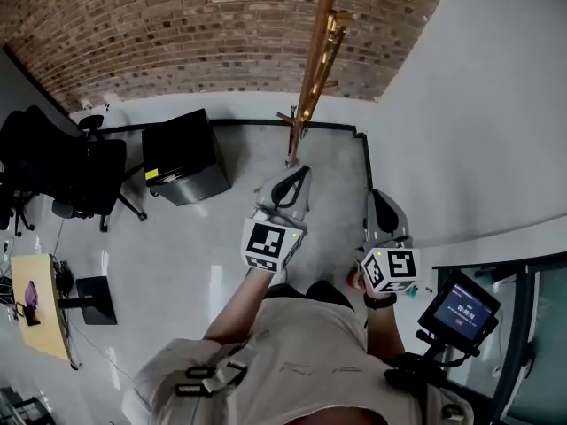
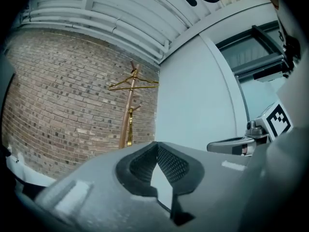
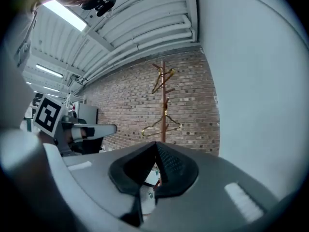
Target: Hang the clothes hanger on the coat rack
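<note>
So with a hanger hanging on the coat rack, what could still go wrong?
The gold hanger hangs from a short peg on the thin coat rack, so a knock might slip it off. The left gripper and right gripper are both shut, empty and away from it, so neither could catch it quickly.

Strip lights (image 3: pixel 63 11) overhead lit the room brightly, leaving pale glare streaks on the floor (image 1: pixel 215 286). Both gripper views bulged and went black at the corners. Nearest the lens everything was soft, while the coat rack (image 3: pixel 163 105) looked sharp.
</note>
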The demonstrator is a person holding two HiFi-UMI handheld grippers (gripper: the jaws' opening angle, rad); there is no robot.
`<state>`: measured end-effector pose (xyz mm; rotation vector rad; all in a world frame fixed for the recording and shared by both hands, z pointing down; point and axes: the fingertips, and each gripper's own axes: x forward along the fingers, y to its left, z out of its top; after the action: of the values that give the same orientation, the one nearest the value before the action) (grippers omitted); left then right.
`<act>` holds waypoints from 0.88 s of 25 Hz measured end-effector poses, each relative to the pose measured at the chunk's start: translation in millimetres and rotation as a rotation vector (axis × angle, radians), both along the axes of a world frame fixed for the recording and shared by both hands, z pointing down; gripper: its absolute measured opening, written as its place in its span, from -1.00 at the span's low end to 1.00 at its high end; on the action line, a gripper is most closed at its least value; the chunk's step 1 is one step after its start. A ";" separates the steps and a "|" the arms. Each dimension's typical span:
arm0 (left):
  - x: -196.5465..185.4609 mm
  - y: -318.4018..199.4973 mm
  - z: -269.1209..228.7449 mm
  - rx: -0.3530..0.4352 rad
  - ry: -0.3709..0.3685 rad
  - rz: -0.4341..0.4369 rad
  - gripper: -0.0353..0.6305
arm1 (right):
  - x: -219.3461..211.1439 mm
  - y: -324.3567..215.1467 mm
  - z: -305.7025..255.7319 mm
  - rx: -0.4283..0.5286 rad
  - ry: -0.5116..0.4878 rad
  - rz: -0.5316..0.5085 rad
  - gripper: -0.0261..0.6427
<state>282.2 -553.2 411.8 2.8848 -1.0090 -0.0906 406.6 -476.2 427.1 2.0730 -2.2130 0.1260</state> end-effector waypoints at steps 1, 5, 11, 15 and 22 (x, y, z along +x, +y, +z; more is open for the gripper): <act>1.9 5.6 -5.0 0.011 -0.002 -0.002 -0.89 | -6.0 3.3 -6.3 0.009 0.003 -0.025 -0.92; 4.7 40.0 -31.5 0.055 0.002 -0.017 -0.89 | -16.4 27.3 -38.1 0.070 0.039 -0.092 -0.92; -1.2 128.3 -22.0 -0.003 -0.019 -0.069 -0.89 | -27.3 111.2 -40.9 0.111 0.053 -0.176 -0.92; 25.1 219.3 15.9 -0.077 -0.084 -0.045 -0.89 | -6.5 181.0 9.2 -0.024 -0.016 -0.143 -0.92; 4.7 255.5 0.4 -0.001 -0.137 -0.103 -0.89 | -17.2 213.6 -11.3 0.017 -0.008 -0.179 -0.92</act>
<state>286.9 -297.8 412.2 2.8699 -1.1797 0.1022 389.5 -262.5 415.8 1.8735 -2.3986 0.1002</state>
